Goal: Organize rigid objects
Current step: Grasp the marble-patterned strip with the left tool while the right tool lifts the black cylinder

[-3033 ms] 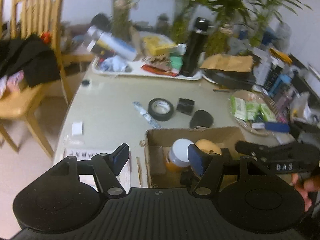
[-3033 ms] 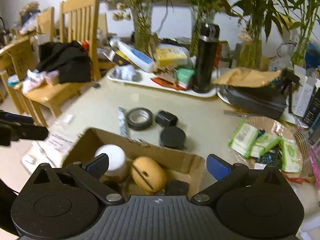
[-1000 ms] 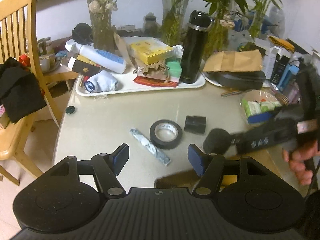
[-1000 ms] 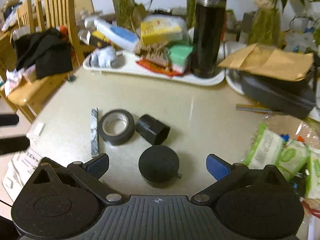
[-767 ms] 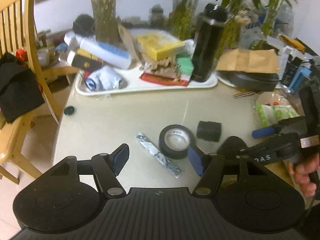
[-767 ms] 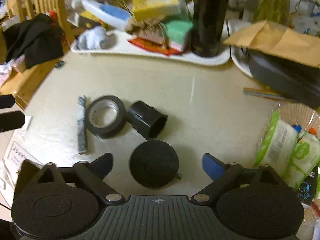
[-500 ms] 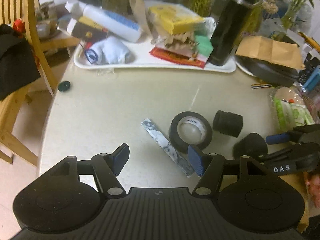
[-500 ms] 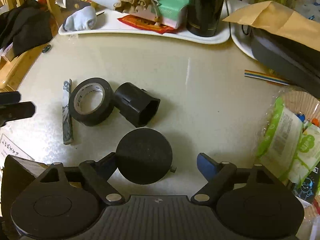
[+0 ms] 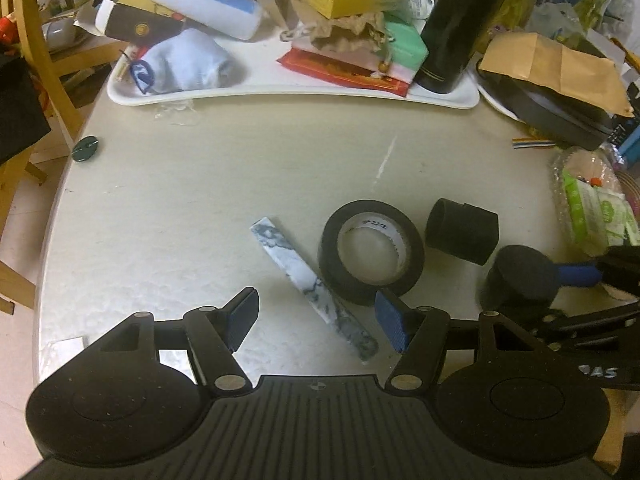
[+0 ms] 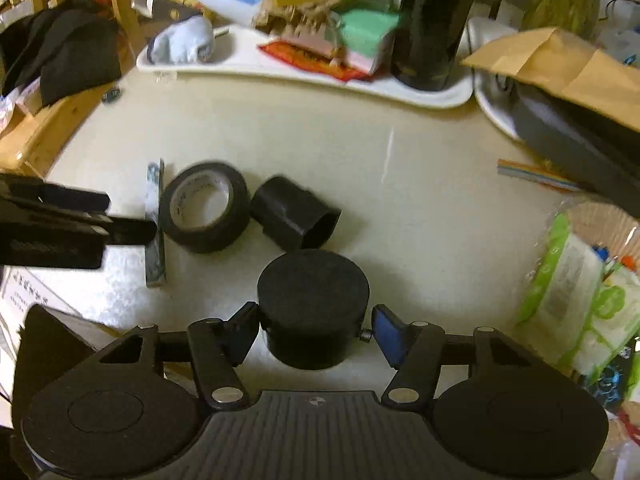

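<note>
A: So, where does the right gripper (image 10: 314, 330) stand?

B: Its jaws have just been closing around the round black cap (image 10: 313, 294) on the table (image 10: 420, 200). The left pad looks pressed against its side; the blue right pad sits just beside a small pin on its wall, and I cannot tell whether that pad bears on it. I judge this a grasp being set, so the cap can be lifted and sorted.

A: And the left gripper (image 9: 316, 318)?

B: Half open, holding nothing. It hangs over the marbled strip (image 9: 312, 286), which lies slanted between its fingers, touching the roll of black tape (image 9: 372, 254). My guess is the strip is its target, since the fingers straddle it.

A: What else waits?

B: A short black tube (image 9: 462, 230) lies on its side just beside the tape.

A: Anything unclear?

B: The cap's lower edge is hidden behind the right gripper's body. A dark corner at the lower left of the right wrist view is cut off, so I cannot name it. The right wrist view is also somewhat blurred.
</note>
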A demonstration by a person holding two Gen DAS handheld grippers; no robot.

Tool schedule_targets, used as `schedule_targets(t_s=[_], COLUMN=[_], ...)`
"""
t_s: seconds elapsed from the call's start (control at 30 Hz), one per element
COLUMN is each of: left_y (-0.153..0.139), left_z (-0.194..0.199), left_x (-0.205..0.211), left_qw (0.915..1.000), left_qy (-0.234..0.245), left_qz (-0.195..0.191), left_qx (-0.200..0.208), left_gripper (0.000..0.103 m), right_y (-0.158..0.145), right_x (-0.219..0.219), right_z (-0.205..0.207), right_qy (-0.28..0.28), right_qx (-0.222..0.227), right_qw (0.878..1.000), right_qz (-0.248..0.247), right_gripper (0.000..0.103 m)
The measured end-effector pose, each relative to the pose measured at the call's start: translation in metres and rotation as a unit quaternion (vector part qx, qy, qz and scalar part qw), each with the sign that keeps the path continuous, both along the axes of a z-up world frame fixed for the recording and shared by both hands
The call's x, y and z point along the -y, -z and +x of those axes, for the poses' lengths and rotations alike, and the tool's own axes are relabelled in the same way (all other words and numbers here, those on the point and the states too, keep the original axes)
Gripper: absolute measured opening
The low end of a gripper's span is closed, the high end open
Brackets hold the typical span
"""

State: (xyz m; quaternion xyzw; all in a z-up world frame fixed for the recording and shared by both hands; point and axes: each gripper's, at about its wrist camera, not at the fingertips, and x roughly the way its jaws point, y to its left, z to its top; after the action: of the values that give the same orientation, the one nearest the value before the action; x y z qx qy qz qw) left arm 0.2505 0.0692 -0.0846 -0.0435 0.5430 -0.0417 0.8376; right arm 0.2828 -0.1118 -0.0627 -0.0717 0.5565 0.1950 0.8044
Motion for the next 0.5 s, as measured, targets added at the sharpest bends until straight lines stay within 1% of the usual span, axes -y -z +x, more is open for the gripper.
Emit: schedule_targets(t_s=[0.1,0.2,0.3,0.33,0.37,0.5], left_y=[0.005,0.01,0.014,0.014,0.014,0.014], left_z=[0.004,0.01,0.013,0.014,0.015,0.015], left_x=[0.006,0.011,0.015,0.016,0.017,0.023], left_qw=[0.9999,0.9997,0.9995,0.9995,0.9995,0.9993], left_qy=[0.008,0.013,0.015,0.014,0.013,0.017], left_qz=[0.005,0.006,0.004,0.002,0.002,0.009], left_qx=[-0.011,-0.021,-0.026,-0.028,-0.028,-0.033], left_gripper=[0.064,0.064,0.064,0.064,0.064,0.064], right_y=[-0.01,-0.016,-0.022,-0.025,-0.026,-0.022], right_x=[0.004,0.008,0.013,0.015,0.016,0.023], right_z=[0.002,0.005,0.006,0.006,0.007,0.01], right_qy=[0.008,0.012,0.015,0.015,0.019,0.027], right_qx=[0.01,0.016,0.014,0.015,0.011,-0.001], right_qw=[1.0,1.0,0.999,0.999,0.999,0.998], right_qz=[0.007,0.017,0.037,0.044,0.048,0.053], right_gripper=[0.063,0.055,0.039,0.018,0.011,0.012])
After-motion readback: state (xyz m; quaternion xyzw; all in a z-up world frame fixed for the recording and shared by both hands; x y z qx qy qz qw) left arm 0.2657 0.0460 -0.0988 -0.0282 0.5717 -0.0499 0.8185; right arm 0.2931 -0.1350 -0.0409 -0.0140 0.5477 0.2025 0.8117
